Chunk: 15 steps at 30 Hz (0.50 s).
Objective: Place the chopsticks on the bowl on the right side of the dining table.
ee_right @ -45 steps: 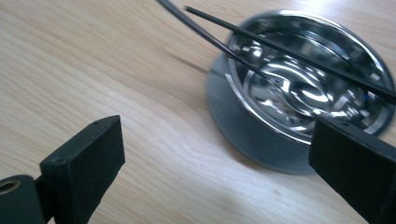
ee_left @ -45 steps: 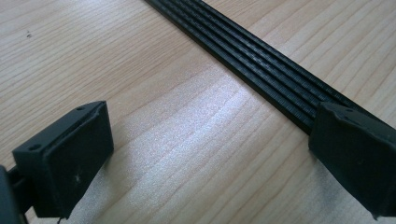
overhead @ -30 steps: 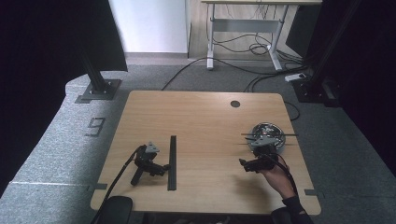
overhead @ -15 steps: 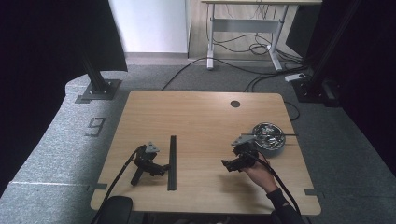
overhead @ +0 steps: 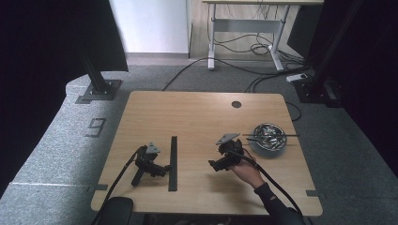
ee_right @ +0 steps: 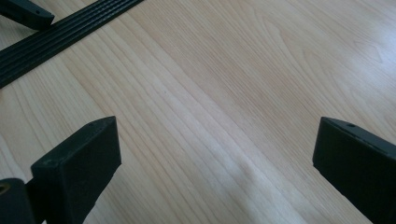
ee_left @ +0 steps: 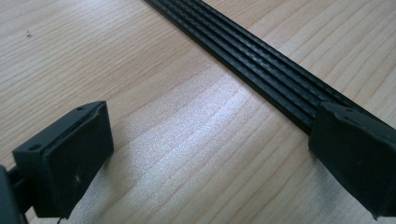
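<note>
1 ribbed black strip (overhead: pixel 173 163) on pale woodgrain table (overhead: pixel 197 117)

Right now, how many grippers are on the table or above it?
2. The left gripper lies on the table beside the black strip; the right gripper is in a hand, left of the metal bowl.

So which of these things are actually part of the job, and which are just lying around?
Part of the job:
- right gripper, held open above the table
- black ribbed strip
- metal bowl with its contents

Lying about:
- left gripper, resting open beside the strip
- floor cables
</note>
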### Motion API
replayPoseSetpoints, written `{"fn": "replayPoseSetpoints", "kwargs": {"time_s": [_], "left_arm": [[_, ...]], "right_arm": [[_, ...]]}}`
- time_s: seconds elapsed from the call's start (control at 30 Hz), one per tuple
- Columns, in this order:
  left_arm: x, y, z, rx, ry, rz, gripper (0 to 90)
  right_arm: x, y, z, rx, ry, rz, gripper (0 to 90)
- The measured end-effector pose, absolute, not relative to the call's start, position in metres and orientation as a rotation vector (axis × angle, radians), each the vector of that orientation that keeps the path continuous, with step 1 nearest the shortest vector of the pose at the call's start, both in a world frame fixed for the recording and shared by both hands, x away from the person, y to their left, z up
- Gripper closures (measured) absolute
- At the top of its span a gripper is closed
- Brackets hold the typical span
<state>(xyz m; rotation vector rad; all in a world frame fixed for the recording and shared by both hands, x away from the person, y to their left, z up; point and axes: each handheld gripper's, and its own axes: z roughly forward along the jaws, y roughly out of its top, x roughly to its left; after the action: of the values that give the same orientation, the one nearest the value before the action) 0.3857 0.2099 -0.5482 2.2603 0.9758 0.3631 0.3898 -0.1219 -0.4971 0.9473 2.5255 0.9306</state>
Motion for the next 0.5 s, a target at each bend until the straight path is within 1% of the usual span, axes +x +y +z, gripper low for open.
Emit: {"fn": "replayPoseSetpoints", "kwargs": {"time_s": [0.5], "left_arm": [[0.386, 0.21, -0.548, 2.261, 0.976, 0.361, 0.0]], "right_arm": [[0.398, -0.078, -0.497, 0.851, 2.571, 0.912, 0.0]]}}
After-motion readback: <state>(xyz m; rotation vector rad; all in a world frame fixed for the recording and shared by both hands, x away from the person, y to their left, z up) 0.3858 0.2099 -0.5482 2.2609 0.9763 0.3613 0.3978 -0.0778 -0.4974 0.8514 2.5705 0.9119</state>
